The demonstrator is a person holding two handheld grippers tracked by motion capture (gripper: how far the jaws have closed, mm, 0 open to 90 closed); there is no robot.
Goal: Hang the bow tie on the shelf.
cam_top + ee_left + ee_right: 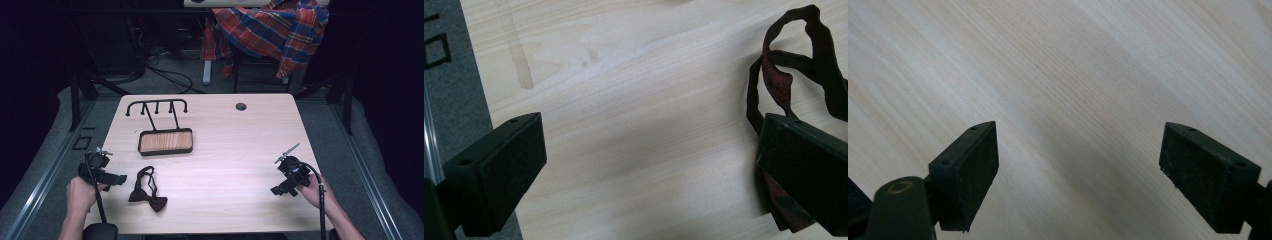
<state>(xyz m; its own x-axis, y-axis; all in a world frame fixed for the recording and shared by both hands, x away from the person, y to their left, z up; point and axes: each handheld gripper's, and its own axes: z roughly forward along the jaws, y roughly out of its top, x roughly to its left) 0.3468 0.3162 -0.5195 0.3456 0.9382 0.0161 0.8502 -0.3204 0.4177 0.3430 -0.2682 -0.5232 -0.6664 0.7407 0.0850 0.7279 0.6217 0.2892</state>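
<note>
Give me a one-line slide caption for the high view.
Two open hand-held grippers, left and right, flank a dark red bow tie on a pale wooden table, below a black hook rack.

We see the tabletop brightly lit from above while everything around it falls into darkness. Over it, soft shadows spread beneath the jaws in both gripper views, mildly blurred.

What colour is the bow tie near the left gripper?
Dark red, almost maroon, with a darker strap; the bow tie shows best in the left gripper view.
</note>
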